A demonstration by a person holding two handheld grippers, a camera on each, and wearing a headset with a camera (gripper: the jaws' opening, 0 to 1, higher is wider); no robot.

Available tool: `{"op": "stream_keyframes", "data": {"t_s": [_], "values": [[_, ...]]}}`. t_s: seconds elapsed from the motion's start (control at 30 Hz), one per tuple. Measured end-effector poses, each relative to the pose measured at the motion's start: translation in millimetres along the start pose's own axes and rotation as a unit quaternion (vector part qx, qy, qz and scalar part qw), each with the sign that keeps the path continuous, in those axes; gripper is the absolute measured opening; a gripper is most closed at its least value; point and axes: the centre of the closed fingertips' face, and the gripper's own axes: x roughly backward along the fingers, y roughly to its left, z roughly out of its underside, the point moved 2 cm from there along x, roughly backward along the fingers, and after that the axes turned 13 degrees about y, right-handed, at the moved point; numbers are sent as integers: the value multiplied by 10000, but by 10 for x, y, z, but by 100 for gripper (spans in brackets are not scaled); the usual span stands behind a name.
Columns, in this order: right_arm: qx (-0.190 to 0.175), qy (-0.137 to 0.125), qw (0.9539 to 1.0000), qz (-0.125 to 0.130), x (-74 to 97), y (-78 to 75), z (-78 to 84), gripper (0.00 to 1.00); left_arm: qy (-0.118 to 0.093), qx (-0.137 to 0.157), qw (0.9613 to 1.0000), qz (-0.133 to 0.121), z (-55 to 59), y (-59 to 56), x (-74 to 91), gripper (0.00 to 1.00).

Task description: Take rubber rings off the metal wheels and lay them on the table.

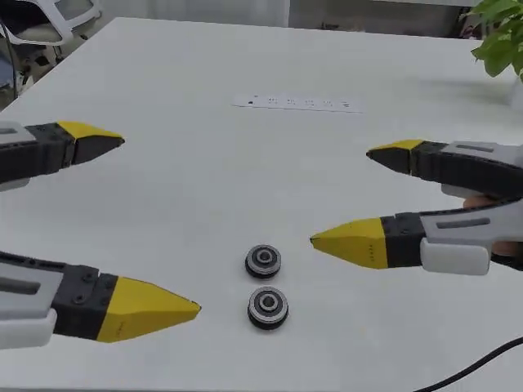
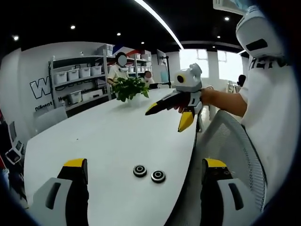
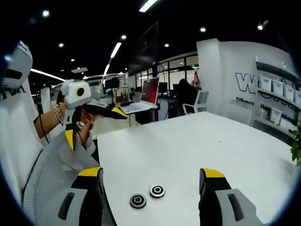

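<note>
The only writing is on the white wall (image 2: pixel 28 70) behind the shelves of pale storage bins (image 2: pixel 77 75): big dark letters that begin with a W (image 2: pixel 38 87) and are cut off by the shelving, with a smaller line beneath too blurred to read. Marks on the flat white socket strip (image 1: pixel 296 104) are too small to make out. Two small round metal wheels (image 1: pixel 263 261) lie flat on the broad white counter (image 1: pixel 204 188), the nearer wheel (image 1: pixel 268 308) just beside the farther one, both close to the counter's near edge and apart from every jaw. Each wears one black rubber ring (image 1: pixel 249 263) around its rim. The left gripper (image 1: pixel 160 224) hangs released, its yellow-tipped jaws spread wide, to the left of the wheels. The right gripper (image 1: pixel 340 196) is likewise released and wide apart on their right. Bare counter stretches from the wheels to the socket strip. A green leafy plant (image 1: pixel 500 37) stands at the far right corner and one black cable (image 1: pixel 478 367) crosses the near right corner.
</note>
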Motion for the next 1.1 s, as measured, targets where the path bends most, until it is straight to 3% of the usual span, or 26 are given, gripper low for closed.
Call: {"op": "stream_keyframes", "data": {"t_s": [0.23, 0.4, 0.57, 0.73, 0.87, 1.03, 1.1], "values": [[366, 205, 9986, -306, -210, 29, -115, 80, 22, -297, 9996, 7, -107, 62, -24, 99], [792, 440, 9951, -399, -408, -14, -74, 76, 37, -507, 9987, 72, -188, 88, -79, 99], [889, 599, 9927, -561, -583, -5, 154, 68, 0, -695, 9974, 184, -264, 94, -165, 98], [928, 906, 9894, -655, -657, 50, 414, 64, -85, -782, 9961, 396, -360, 47, -258, 97], [866, 967, 9889, -723, -674, 35, 534, 59, -156, -944, 9939, 540, -429, 1, -362, 96], [599, 1023, 9894, -834, -675, -16, 696, 57, -247, -998, 9923, 690, -434, -32, -553, 88], [491, 977, 9903, -863, -666, -28, 717, 56, -133, -1036, 9911, 820, -377, -69, -627, 87]]}}
